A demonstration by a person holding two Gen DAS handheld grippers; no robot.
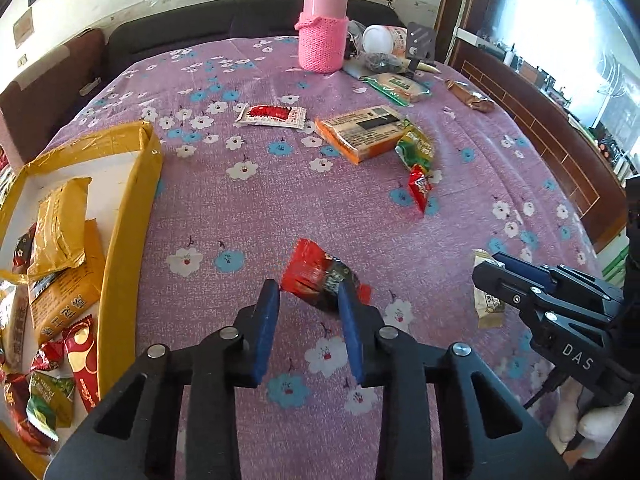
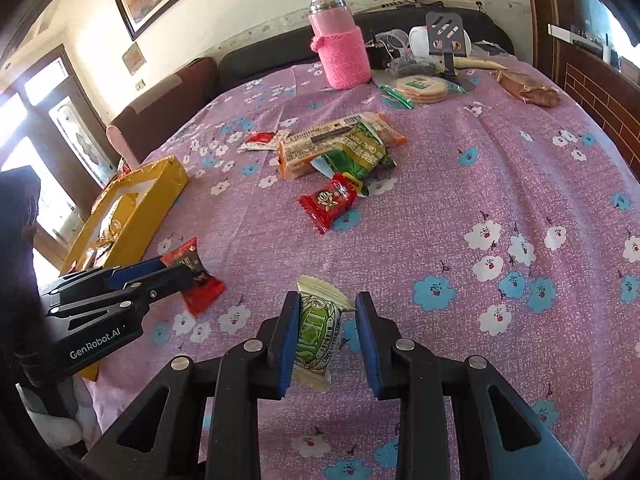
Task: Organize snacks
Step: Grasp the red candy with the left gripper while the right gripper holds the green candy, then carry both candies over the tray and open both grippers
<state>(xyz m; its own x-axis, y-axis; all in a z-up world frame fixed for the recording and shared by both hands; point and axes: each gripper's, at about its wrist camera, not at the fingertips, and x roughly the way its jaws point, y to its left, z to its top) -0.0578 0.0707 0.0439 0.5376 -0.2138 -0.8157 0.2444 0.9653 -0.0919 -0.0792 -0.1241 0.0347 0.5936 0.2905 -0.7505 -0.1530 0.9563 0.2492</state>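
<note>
My left gripper (image 1: 310,294) is open around a red and black snack packet (image 1: 320,276) that lies on the purple flowered cloth; the right pad touches it. It also shows in the right wrist view (image 2: 196,276). My right gripper (image 2: 328,320) is open around a cream and green snack packet (image 2: 318,332), which leans on the left pad. That packet also shows in the left wrist view (image 1: 486,300). The yellow box (image 1: 128,232) with several snacks inside stands at the left.
An orange biscuit box (image 1: 360,130), a green packet (image 1: 416,148), a small red packet (image 1: 420,192) and a red and white sachet (image 1: 272,116) lie mid-table. A pink flask (image 1: 323,28), round crackers (image 1: 400,86) and a brown packet (image 1: 472,98) are at the back.
</note>
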